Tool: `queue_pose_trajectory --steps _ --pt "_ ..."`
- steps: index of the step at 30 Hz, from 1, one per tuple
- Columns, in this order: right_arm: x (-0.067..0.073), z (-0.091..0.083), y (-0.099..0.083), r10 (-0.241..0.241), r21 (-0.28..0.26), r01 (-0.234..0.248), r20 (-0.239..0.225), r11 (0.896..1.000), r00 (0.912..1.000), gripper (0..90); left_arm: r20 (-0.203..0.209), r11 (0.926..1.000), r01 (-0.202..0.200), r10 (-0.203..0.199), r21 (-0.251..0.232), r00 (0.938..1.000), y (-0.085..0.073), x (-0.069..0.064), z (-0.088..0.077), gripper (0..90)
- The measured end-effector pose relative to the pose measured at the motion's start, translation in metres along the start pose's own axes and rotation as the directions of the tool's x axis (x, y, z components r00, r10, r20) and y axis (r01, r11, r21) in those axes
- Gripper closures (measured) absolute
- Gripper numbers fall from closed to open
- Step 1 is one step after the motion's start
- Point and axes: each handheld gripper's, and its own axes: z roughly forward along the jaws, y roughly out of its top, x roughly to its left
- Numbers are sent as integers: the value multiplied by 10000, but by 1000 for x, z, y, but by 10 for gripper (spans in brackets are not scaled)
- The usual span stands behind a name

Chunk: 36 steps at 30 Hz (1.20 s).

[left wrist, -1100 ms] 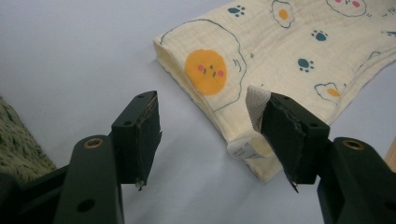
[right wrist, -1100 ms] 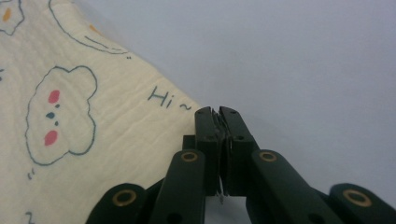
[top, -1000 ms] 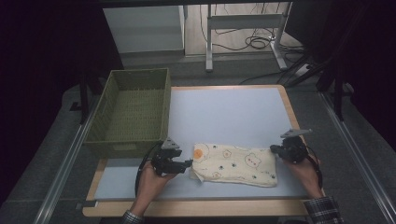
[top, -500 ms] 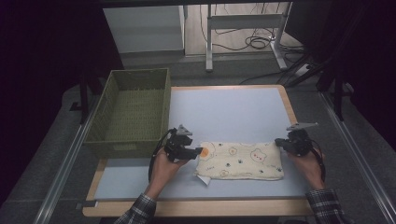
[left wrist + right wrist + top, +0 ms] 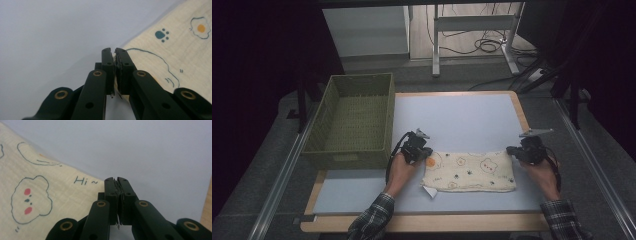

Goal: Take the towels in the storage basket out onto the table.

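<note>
Farthest left on my tabletop (image 5: pixel 462 115) I see the green woven basket (image 5: pixel 352 120), standing on the left edge of the pale blue mat, well clear of the work. Just right of its near corner sits my left tongs (image 5: pixel 421 150); its jaws have just been closing, and in the left gripper view the left tongs (image 5: pixel 114 53) are clamped on the corner of the cream cloth (image 5: pixel 170 50), a thin fold of fabric pinched between the pads. The cloth (image 5: pixel 469 171), printed with small animal faces, paw marks and a fried egg, lies flat across the near middle of the mat, stretched between my two hands, a white tag poking out at its near left corner. At its far right corner my right tongs (image 5: pixel 514 151) are pressed together on the cloth's edge; the right gripper view shows the right tongs (image 5: pixel 117 182) gripping the cloth (image 5: pixel 50 190) beside the word "Hi~".
</note>
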Motion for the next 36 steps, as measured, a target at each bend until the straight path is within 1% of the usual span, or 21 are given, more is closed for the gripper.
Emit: queue_pose_trajectory --steps 1,3,4,6,7,8,9,10,12,13,15,16,17,19,21,25,28,34,35,36 --pt "-1 2 4 20 -35 -20 17 10000 10000 869 -92 10000 41 -42 -78 9999 0 0 -3 868" --pt "-4 7 13 57 -112 -57 14 9999 10000 869 -585 9996 14 -32 -297 9983 0 1 -11 872" --pt "-5 10 17 46 -140 -46 30 9999 10000 869 -673 9996 -26 8 -265 9977 0 1 -12 871" --pt "-5 18 24 72 -33 -72 61 10000 10000 868 -600 9999 -67 60 -108 9982 -1 2 -10 856" --pt "-6 24 26 40 83 -41 151 10000 9999 865 -596 9997 -36 23 -225 9982 -2 2 -9 808" --pt "-6 27 27 61 119 -63 151 9999 9999 860 -610 9993 91 -113 -368 9981 -4 4 -8 759" --pt "-6 29 27 162 55 -163 116 9999 9998 848 -553 9990 182 -205 -416 9983 -5 4 -8 727" --pt "-6 29 27 243 -23 -243 82 9997 9997 829 -397 9981 248 -271 -561 9988 -7 6 -7 700" --pt "-6 26 25 339 -71 -338 62 9994 9994 780 -343 9983 247 -265 -537 9991 -10 8 -4 666" --pt "-6 23 23 269 -110 -268 101 9996 9996 759 -380 9986 224 -243 -479 9990 -11 8 -2 624" --pt "-5 18 20 342 -155 -341 79 9993 9994 726 -583 9991 91 -116 -420 9982 -14 11 4 566" --pt "-5 15 18 370 -141 -370 21 9992 9993 712 -597 9988 79 -108 -480 9982 -15 12 5 532" --pt "-4 13 17 335 -173 -335 -3 9993 9994 701 -564 9979 105 -141 -644 9983 -16 13 7 501" --pt "-1 5 12 343 -212 -345 -93 9992 9994 665 -391 9958 171 -207 -901 9990 -19 17 8 442" --pt "1 1 8 274 -268 -280 -204 9992 9994 636 -327 9945 98 -133 -1045 9994 -22 18 9 431" --pt "11 -8 0 227 -338 -243 -475 9991 9986 587 -332 9943 60 -96 -1064 9994 -22 18 9 418" --pt "19 -13 -5 28 -357 -48 -566 9994 9984 557 -369 9938 36 -77 -1107 9993 -22 17 10 417" --pt "40 -18 -12 -237 -432 197 -937 9989 9953 523 -365 9935 51 -93 -1133 9993 -23 17 10 419" --pt "44 -19 -13 -318 -432 276 -1002 9987 9945 517 -389 9935 3 -48 -1137 9992 -23 17 10 419" --pt "50 -19 -14 -431 -416 389 -1050 9984 9935 508 -372 9935 53 -96 -1136 9993 -23 17 10 419"
